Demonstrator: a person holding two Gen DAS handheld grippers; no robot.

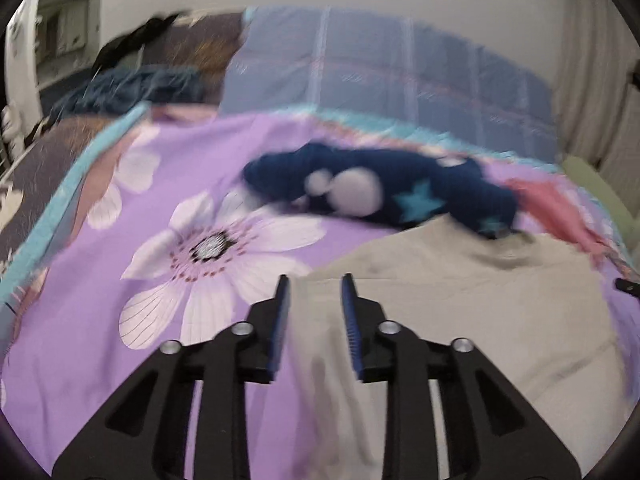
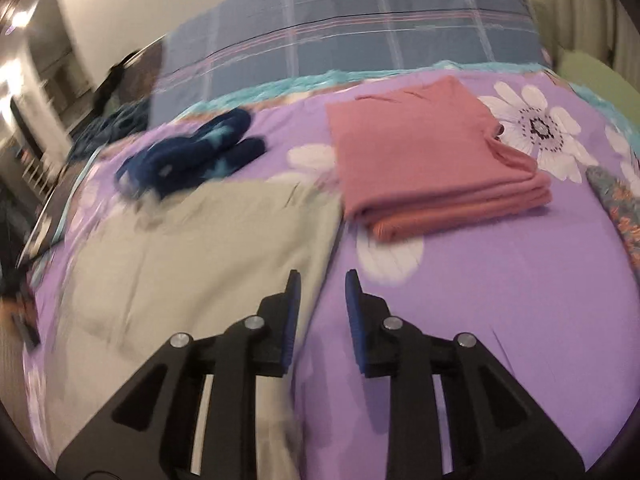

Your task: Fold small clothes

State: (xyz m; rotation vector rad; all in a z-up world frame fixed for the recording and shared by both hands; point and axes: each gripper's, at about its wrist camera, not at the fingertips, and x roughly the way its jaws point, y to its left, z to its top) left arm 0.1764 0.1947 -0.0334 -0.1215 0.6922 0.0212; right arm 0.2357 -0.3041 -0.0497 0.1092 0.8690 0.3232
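A beige garment [image 1: 460, 304] lies spread flat on the purple flowered bedspread [image 1: 120, 380]; it also shows in the right wrist view [image 2: 192, 248]. My left gripper [image 1: 316, 280] is open and empty, over the garment's left edge. My right gripper [image 2: 322, 276] is open and empty, over the garment's right edge. A crumpled navy garment with light stars [image 1: 400, 188] lies beyond the beige one, also in the right wrist view [image 2: 192, 152]. A folded pink garment [image 2: 432, 160] lies to the right; only a part of it [image 1: 556, 204] shows in the left wrist view.
A blue plaid pillow or duvet [image 2: 340, 40] lies along the head of the bed, by the wall. Dark clothes [image 1: 132, 88] lie heaped at the far left. A pale green item [image 2: 592, 72] sits at the far right. The bed's left edge [image 1: 48, 216] drops off.
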